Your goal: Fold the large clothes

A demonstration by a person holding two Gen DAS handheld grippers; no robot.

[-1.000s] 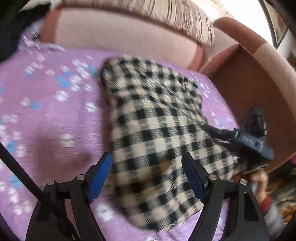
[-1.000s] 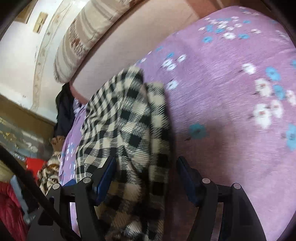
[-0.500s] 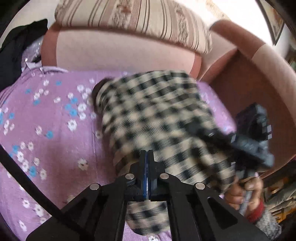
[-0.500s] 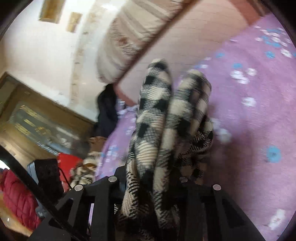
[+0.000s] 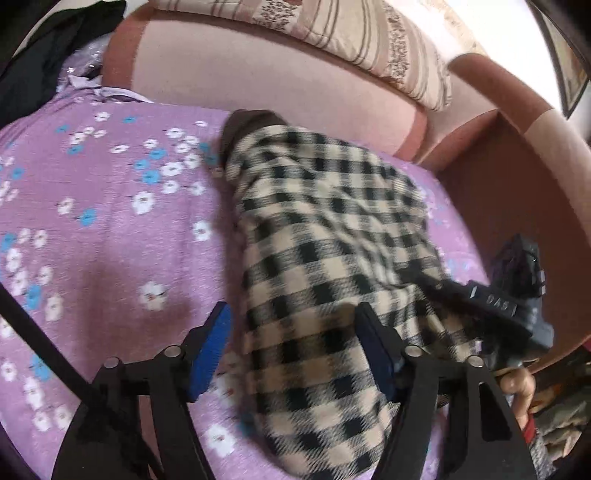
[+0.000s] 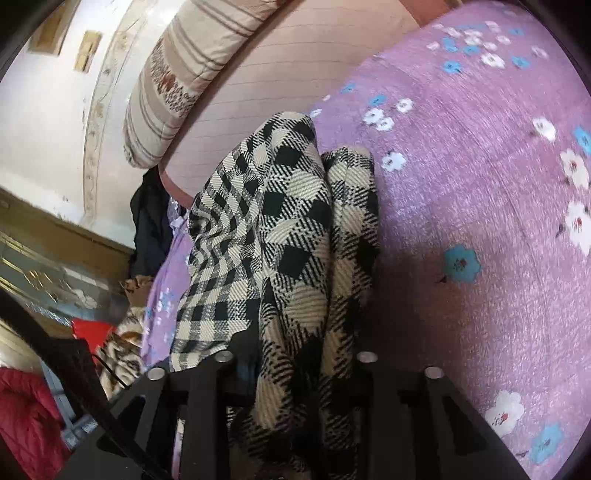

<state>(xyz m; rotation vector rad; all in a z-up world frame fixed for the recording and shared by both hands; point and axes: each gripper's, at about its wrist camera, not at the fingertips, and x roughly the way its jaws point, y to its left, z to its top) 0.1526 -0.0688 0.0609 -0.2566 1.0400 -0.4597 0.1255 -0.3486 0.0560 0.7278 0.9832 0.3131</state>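
A black-and-cream checked garment [image 5: 325, 236] lies folded into a long bundle on the purple flowered sofa cover [image 5: 103, 221]. A dark brown collar [image 5: 251, 122] shows at its far end. My left gripper [image 5: 291, 347] is open, its blue pads either side of the garment's near left edge, not gripping it. My right gripper [image 6: 295, 373] is shut on a bunched fold of the checked garment [image 6: 280, 229]; it also shows at the right of the left wrist view [image 5: 491, 310].
The pink sofa backrest [image 5: 266, 77] and a striped cushion [image 5: 354, 33] stand behind the garment. The brown armrest [image 5: 517, 177] is on the right. Dark clothing [image 5: 48, 48] lies at the far left. Red and patterned items [image 6: 29, 417] lie off the sofa edge.
My left gripper has opened from shut and the garment has come down onto the sofa. My right gripper stays shut on the fold and has lowered with it.
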